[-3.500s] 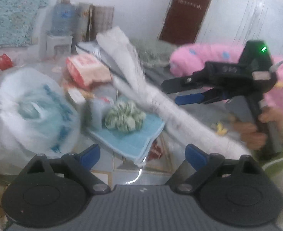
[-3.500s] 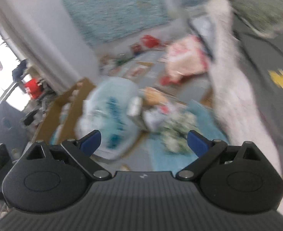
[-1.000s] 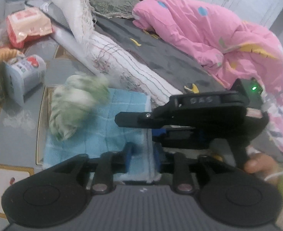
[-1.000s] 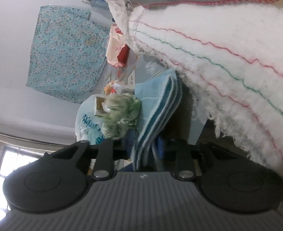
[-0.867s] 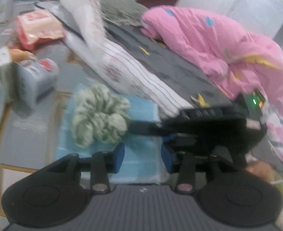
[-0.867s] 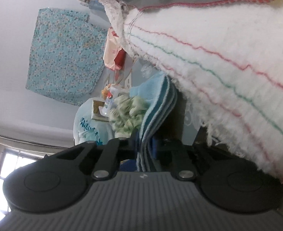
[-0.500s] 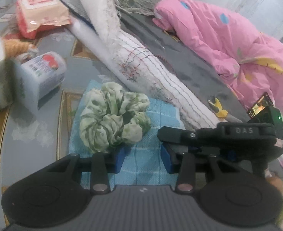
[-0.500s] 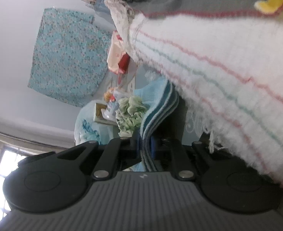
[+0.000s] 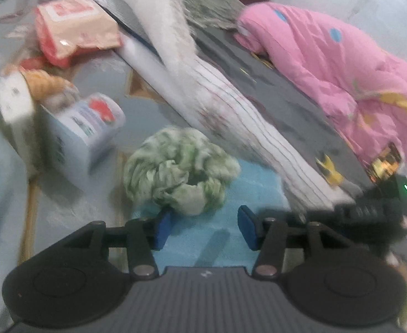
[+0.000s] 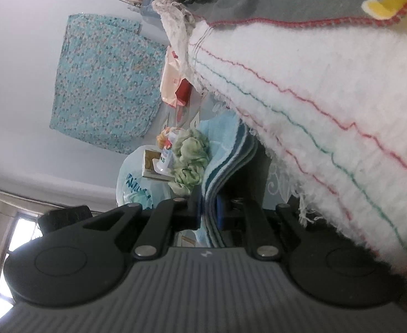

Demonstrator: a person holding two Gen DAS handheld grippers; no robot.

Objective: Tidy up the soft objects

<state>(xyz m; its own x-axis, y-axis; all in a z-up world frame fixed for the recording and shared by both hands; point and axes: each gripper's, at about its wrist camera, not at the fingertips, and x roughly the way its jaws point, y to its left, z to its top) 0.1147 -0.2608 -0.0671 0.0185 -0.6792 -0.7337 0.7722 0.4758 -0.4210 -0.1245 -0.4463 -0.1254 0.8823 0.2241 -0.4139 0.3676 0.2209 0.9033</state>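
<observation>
Opening left tool (image 9: 203, 229), nothing between pads, short of green scrunchie (image 9: 178, 170) at frame centre. Right tool (image 10: 209, 212) clamped on blue towel (image 10: 217, 149) edge. Scrunchie likely light, squashy; pinch across ruffled band.

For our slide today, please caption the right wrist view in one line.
Right gripper shut on folded blue towel, green scrunchie resting on it.

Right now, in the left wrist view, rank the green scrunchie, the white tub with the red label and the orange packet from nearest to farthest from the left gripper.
1. Green scrunchie: on the blue towel, just ahead of the left gripper, whose jaws are opening.
2. White tub: farther, to the left.
3. Orange packet: farthest, upper left.
</observation>
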